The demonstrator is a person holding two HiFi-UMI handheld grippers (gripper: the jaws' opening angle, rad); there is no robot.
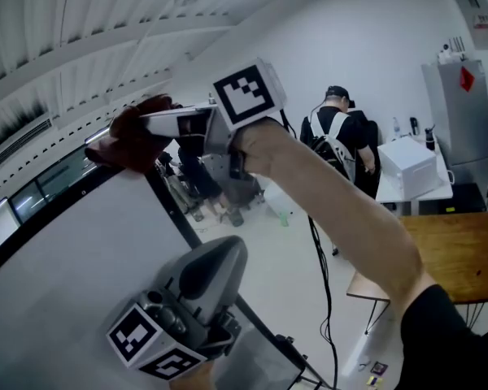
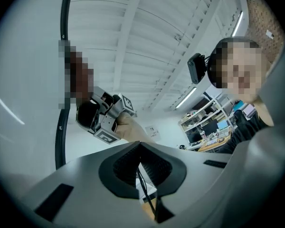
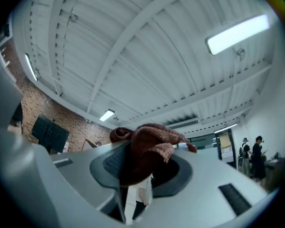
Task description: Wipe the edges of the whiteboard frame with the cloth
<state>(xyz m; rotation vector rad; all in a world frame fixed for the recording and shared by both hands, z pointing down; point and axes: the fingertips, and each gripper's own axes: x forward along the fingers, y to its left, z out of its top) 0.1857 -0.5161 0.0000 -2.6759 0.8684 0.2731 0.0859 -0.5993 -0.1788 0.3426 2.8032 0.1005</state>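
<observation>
The whiteboard (image 1: 65, 283) fills the lower left of the head view, and its black frame (image 1: 167, 205) bends at a top corner. My right gripper (image 1: 159, 124) is raised to that corner, shut on a reddish-brown cloth (image 1: 130, 145) that lies against the frame. In the right gripper view the cloth (image 3: 149, 148) is bunched between the jaws of the right gripper (image 3: 142, 160). My left gripper (image 1: 215, 258) is held lower, near the board's right edge, apart from the cloth. Its jaws (image 2: 140, 148) meet with nothing in them. From there I see the frame (image 2: 61, 80) and the right gripper (image 2: 102, 115).
A person (image 1: 337, 132) stands with their back turned at the far wall. A white box (image 1: 407, 165) sits on a white table, beside a grey cabinet (image 1: 464, 120). A wooden table (image 1: 455, 250) is at right. A black cable (image 1: 321, 275) hangs beside my arm.
</observation>
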